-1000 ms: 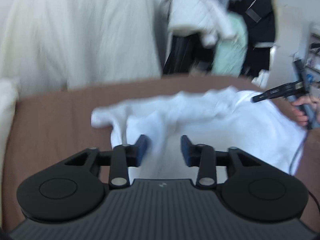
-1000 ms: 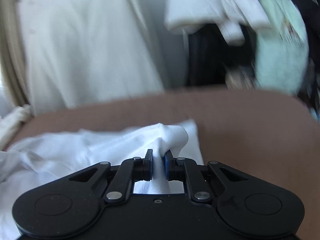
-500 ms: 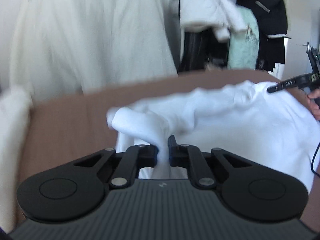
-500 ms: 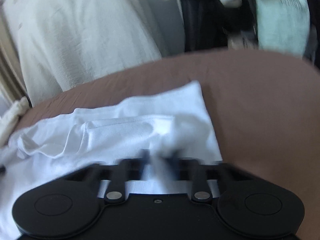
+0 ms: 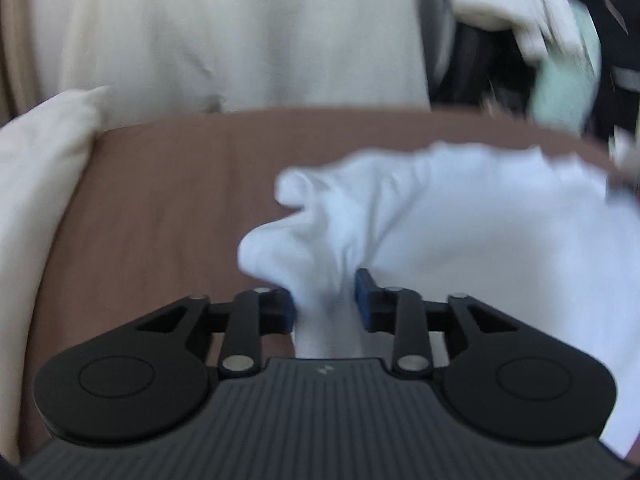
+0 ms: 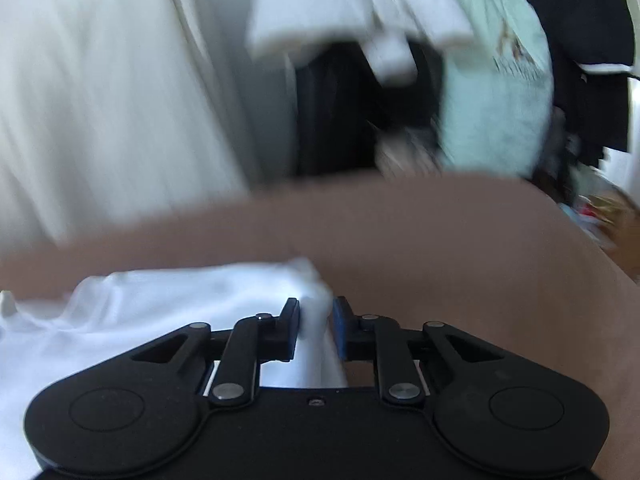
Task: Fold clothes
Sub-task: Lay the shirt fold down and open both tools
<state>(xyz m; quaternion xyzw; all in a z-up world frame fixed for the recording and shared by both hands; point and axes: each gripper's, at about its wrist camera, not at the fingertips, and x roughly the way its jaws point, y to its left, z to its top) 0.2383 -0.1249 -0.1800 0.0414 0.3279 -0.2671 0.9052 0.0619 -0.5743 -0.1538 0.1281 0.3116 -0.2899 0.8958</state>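
Gripping bunched folds of the white garment (image 5: 460, 240), the left gripper (image 5: 325, 300) and right gripper (image 6: 316, 328) have jaws clamped on cloth over the brown surface (image 5: 168, 200).

A plain white garment (image 5: 460, 216) lies on a brown bedsheet (image 5: 168, 200) beside a cream pillow (image 5: 36, 184).

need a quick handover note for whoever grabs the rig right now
Left tool: shut on a bunched part of the white shirt.
Right tool: shut on the shirt's edge.
The shirt is spread and rumpled over the brown surface, with a cream pillow at its left.
Done: both grips taken.
Left: no neat fold shows yet; make the folds and flatten it.
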